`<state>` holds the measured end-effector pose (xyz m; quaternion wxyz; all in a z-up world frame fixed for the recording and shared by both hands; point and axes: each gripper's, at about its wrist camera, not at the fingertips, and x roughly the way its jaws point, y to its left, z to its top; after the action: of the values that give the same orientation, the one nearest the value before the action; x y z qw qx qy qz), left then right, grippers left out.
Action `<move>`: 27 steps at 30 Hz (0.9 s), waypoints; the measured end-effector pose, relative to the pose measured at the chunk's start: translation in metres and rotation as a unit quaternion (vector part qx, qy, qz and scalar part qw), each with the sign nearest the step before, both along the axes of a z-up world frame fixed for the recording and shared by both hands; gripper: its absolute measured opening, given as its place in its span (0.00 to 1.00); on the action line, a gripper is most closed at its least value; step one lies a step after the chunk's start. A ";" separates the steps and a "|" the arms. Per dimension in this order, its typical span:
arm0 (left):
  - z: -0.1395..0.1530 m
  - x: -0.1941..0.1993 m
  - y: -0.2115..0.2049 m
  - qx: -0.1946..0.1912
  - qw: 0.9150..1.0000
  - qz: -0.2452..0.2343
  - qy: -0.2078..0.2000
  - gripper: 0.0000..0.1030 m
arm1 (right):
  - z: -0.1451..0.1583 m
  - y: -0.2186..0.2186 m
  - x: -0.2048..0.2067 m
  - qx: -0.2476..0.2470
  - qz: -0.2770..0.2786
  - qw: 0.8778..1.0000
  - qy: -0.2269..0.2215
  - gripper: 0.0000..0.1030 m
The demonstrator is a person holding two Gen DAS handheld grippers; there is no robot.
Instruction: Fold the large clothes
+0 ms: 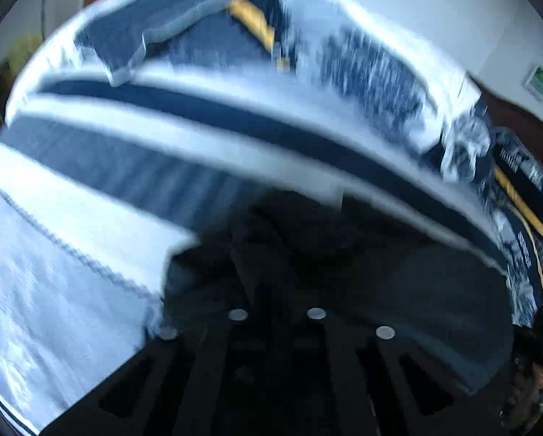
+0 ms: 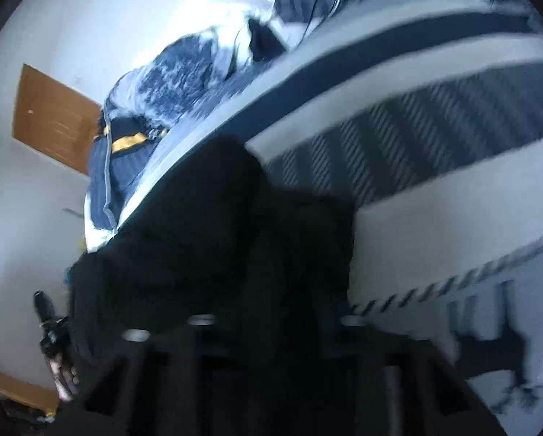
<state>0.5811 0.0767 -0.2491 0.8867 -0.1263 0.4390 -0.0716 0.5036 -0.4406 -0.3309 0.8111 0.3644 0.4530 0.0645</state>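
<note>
Bedding in white with dark blue stripes covers the bed [image 1: 71, 327] and fills both wrist views, blurred throughout. The dark garment [image 1: 344, 254] lies draped at the bottom centre of each frame, right over the gripper fingers.

The nearest risk is a weak or partial pinch. The black cloth hides the fingertips, so one layer may be caught where two are needed, and that edge would slide free as the fold is carried over. The two ends could also come down unevenly, which would leave the fold skewed or bunched against the striped cover. The cover itself could be pinched together with the garment and dragged along. Further off, a heap of blue patterned clothes with a yellow band [image 1: 235, 36] sits at the upper part of the left view. A wide sweep could snag it or pull it onto the piece being folded.

The left gripper [image 1: 276, 287] is fully closed under the dark fabric. It probably has a fold of it, though the pads are not visible. The right gripper [image 2: 271, 290] is likewise buried in the garment [image 2: 198, 218]. Whether its jaws press on the cloth or stand slightly apart cannot be told.
</note>
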 end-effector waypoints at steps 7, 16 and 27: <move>0.026 0.007 -0.004 0.031 0.995 0.047 -0.078 0.02 | 0.061 0.008 -0.006 -0.114 -0.009 0.990 -0.080 0.02; -0.005 0.037 -0.030 0.122 0.990 0.058 -0.047 0.02 | 0.031 0.015 0.023 -0.164 -0.018 0.986 -0.027 0.02; -0.047 0.059 -0.035 0.170 0.984 0.054 0.007 0.09 | 0.004 0.023 0.038 -0.172 -0.005 0.985 0.008 0.02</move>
<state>0.6398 0.0416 -0.2965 0.8946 0.0019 0.4437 0.0531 0.5419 -0.4178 -0.3270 0.8584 0.2219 0.4619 -0.0218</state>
